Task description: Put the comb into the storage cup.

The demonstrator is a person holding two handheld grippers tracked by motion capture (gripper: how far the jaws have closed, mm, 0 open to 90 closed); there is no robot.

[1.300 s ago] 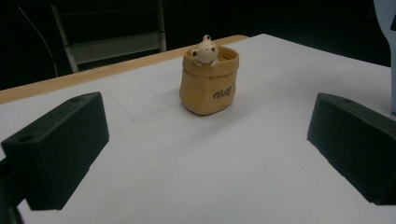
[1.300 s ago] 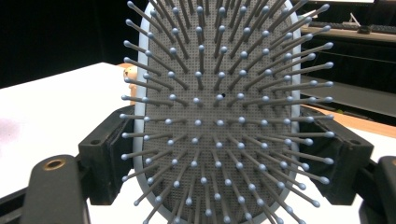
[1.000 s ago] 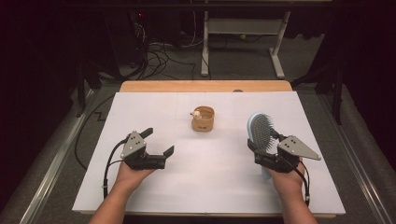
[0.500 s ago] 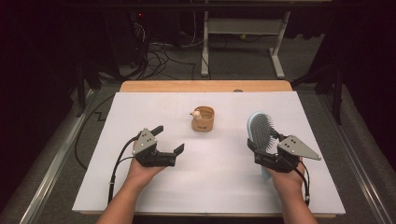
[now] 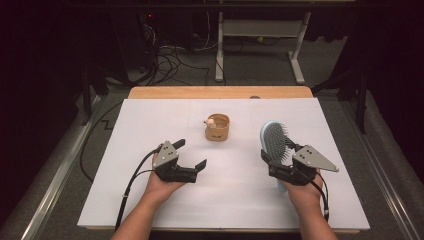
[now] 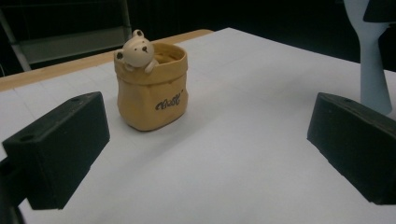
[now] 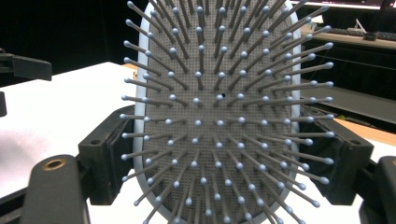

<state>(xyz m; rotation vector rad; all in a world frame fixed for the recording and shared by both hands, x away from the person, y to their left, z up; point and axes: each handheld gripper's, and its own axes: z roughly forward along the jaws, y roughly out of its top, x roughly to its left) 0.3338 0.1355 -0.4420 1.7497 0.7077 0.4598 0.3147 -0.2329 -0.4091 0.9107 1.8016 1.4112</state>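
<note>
The right gripper (image 5: 274, 161) is stationary, its fingers (image 7: 105, 163) clamped on the lower sides of the head of a pale blue hairbrush (image 5: 274, 140), held upright with the bristles facing them. The left gripper (image 5: 191, 155) has advanced across the white surface (image 5: 240, 200) since a second ago, toward a small tan bear pot (image 6: 152, 86). Its fingers (image 6: 60, 147) stand wide apart and empty; the pot sits ahead of them, nearer the left finger, not yet between them. Judgement: the left gripper is lining up to grasp the pot.

Overhead light bright on white desk (image 5: 150, 125); surroundings near black. Soft glare patch mid-desk. Faint shadows. Close brush bristles (image 7: 219, 121) slightly soft.
</note>
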